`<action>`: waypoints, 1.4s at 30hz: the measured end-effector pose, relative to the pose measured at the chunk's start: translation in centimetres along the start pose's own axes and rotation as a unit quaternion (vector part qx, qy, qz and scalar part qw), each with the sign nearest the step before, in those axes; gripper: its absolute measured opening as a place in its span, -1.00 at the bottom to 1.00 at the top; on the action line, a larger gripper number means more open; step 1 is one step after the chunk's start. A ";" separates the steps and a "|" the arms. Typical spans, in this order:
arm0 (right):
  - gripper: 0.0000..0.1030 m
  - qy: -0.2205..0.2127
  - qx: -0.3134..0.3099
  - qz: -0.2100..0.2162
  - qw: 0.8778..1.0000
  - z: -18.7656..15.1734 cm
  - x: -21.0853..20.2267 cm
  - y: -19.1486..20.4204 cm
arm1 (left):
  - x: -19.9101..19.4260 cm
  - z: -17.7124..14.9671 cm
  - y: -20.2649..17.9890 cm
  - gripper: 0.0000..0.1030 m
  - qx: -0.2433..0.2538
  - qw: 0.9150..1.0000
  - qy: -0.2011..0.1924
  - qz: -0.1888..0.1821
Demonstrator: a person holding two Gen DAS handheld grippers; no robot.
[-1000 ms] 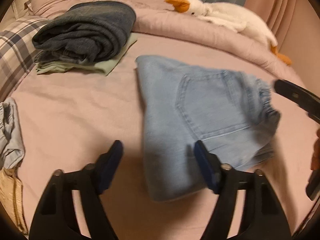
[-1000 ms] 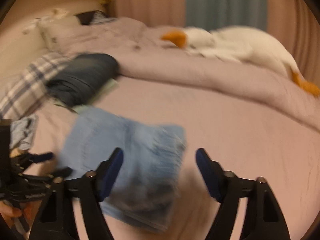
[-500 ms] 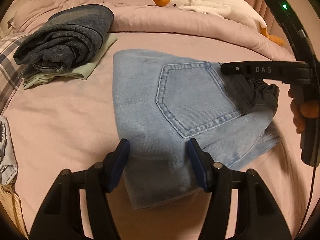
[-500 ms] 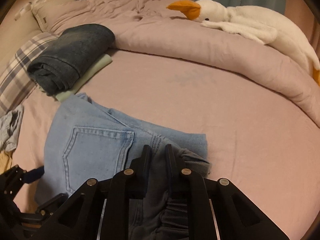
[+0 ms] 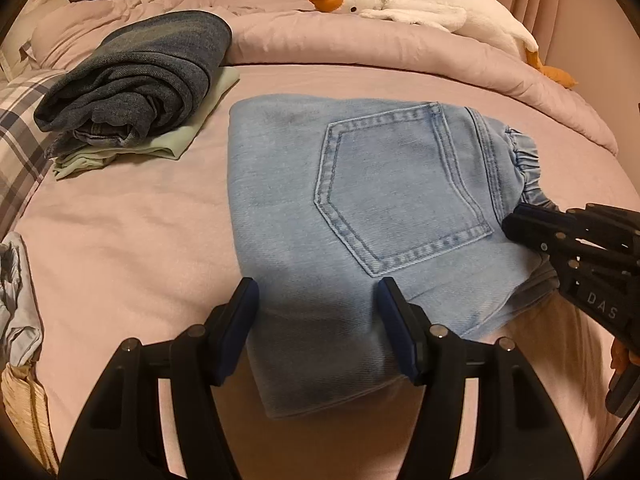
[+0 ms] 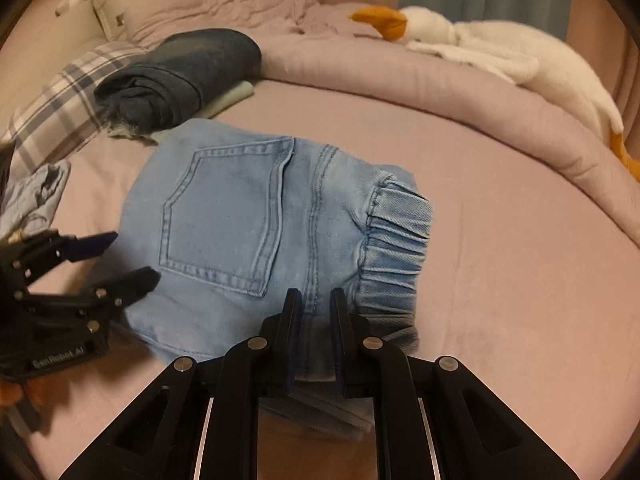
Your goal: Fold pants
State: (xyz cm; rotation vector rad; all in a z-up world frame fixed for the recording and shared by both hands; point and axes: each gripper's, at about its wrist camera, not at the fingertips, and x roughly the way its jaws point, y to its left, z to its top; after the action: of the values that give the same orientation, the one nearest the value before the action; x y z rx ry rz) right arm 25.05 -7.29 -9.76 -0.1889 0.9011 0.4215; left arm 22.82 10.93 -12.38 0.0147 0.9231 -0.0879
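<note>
1. The left gripper (image 5: 316,324) stands about half open over the near left edge of the light blue pants (image 5: 360,208). Its pads are on each side of the folded corner but do not press it, so it holds nothing.
2. The pants lie folded into a compact packet in the middle of the bed (image 5: 120,232), back pocket up. I judge the denim to be soft but thick, moderately heavy and not slippery. It is best taken at the layered edges or the elastic waistband (image 6: 396,240).
3. The right gripper (image 6: 316,320) is nearly closed and pinches the layered edge of the pants just beside the waistband.
4. Around: a stack of folded clothes (image 5: 136,84) lies at the far left, apart from the pants, and a plush goose (image 5: 420,8) lies far behind on the duvet. Nothing seems to block the way.
</note>
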 end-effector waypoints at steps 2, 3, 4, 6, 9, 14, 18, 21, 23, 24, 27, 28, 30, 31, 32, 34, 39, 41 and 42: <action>-0.77 0.009 0.008 0.004 1.000 0.2 -0.1 -0.2 | -0.2 0.1 0.1 0.19 -0.004 1.000 0.000 0.002; -0.77 0.017 0.018 0.012 1.000 0.5 -0.3 -0.5 | -0.5 0.1 0.2 0.17 -0.005 1.000 -0.003 0.002; -0.77 0.017 0.030 0.020 0.999 0.8 -0.8 -0.8 | -1.0 0.1 0.3 0.16 -0.006 1.000 -0.012 0.002; -0.77 -0.011 0.050 0.033 0.998 1.0 -2.2 -1.5 | -2.0 0.3 0.4 0.16 0.000 0.999 -0.040 0.009; -0.72 -0.042 0.066 0.027 0.997 1.3 -3.4 -2.2 | -1.8 1.2 0.2 0.16 0.005 0.999 -0.045 0.012; -0.71 -0.020 0.065 0.011 0.998 0.6 -0.9 -2.1 | 0.3 1.9 -0.8 0.16 0.023 0.999 -0.027 0.020; -0.71 -0.020 0.062 0.005 0.998 0.4 -0.8 -1.8 | 1.2 1.6 -1.0 0.23 0.036 0.999 -0.021 0.026; -0.71 -0.021 0.066 0.011 0.998 0.5 -0.9 -2.2 | 0.8 1.7 -0.7 0.23 0.026 0.999 -0.017 0.021; -0.63 -0.024 0.075 0.016 0.997 0.5 -1.6 -2.3 | 0.0 1.5 -0.7 0.23 0.022 0.999 -0.020 0.019; -0.55 -0.034 0.081 0.025 0.996 0.3 -2.4 -2.2 | -0.3 1.4 -0.8 0.23 0.021 0.999 -0.022 0.018; -0.22 -0.061 0.076 0.038 0.995 -0.3 -3.5 -1.4 | -1.1 0.9 -1.0 0.30 0.012 0.999 -0.028 0.013; -0.21 -0.055 0.066 0.033 0.996 -0.6 -3.2 -0.9 | -1.1 0.7 -1.1 0.34 0.010 1.000 -0.025 0.013; -0.21 -0.026 0.054 0.022 0.998 -1.0 -1.8 -0.4 | -0.4 0.2 -1.6 0.34 0.019 0.999 -0.010 0.025; -0.22 -0.014 0.048 0.025 0.998 -1.2 -1.1 -0.1 | -0.2 0.1 -1.7 0.34 0.024 0.999 -0.008 0.030; -0.22 -0.012 0.047 0.024 0.999 -1.4 -0.7 0.0 | -0.2 0.0 -1.9 0.34 0.027 0.999 -0.011 0.034; -0.22 -0.011 0.047 0.021 0.999 -1.3 -0.8 0.1 | -0.5 0.1 -1.8 0.34 0.021 0.999 -0.008 0.033; -0.21 -0.011 0.065 0.035 0.997 -1.4 -2.9 0.0 | -2.6 -0.4 -1.6 0.34 0.005 1.000 -0.020 0.016; -0.21 -0.016 0.071 0.039 0.997 -2.1 -3.9 0.1 | -3.9 -0.7 -1.8 0.34 0.003 1.000 -0.030 0.009; -0.21 -0.016 0.072 0.041 0.996 -2.2 -4.2 0.1 | -4.5 -0.9 -2.0 0.35 0.002 0.999 -0.034 0.006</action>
State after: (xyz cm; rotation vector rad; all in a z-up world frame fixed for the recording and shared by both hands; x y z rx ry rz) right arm 21.15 -9.07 -7.77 -0.0117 0.9054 0.4332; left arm 19.23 9.30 -9.30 0.0207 0.8556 -0.0796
